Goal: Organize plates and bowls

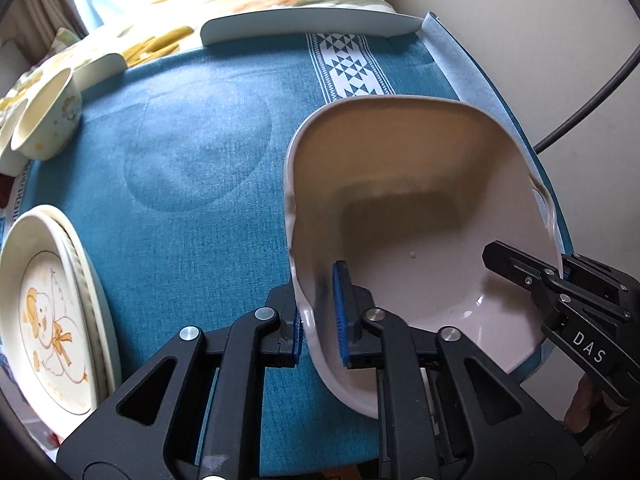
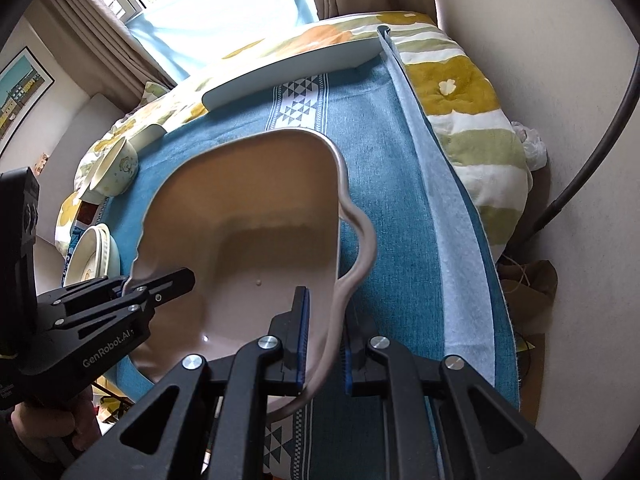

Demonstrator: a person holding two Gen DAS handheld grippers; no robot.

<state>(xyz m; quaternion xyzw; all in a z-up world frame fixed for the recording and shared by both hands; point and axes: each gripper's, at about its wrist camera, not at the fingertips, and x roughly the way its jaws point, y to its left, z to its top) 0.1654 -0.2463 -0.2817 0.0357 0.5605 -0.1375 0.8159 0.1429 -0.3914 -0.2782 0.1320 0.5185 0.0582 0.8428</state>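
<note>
A large pinkish-beige dish [image 1: 420,184] with wavy handles sits over the blue tablecloth [image 1: 200,140], held on both sides. My left gripper [image 1: 320,316] is shut on its left rim. My right gripper [image 2: 326,344] is shut on its right rim, one pad inside and one outside; it also shows at the right of the left wrist view [image 1: 532,276]. The dish fills the middle of the right wrist view [image 2: 260,220]. A stack of cream plates with a duck picture [image 1: 52,312] lies at the left. A small cream bowl [image 1: 48,120] stands at the far left.
A long white dish [image 1: 312,22] lies at the table's far edge, and another white piece [image 1: 100,68] lies beside the bowl. A flowered quilt [image 2: 460,92] lies behind and to the right. The table's right edge [image 2: 460,260] is close to the dish.
</note>
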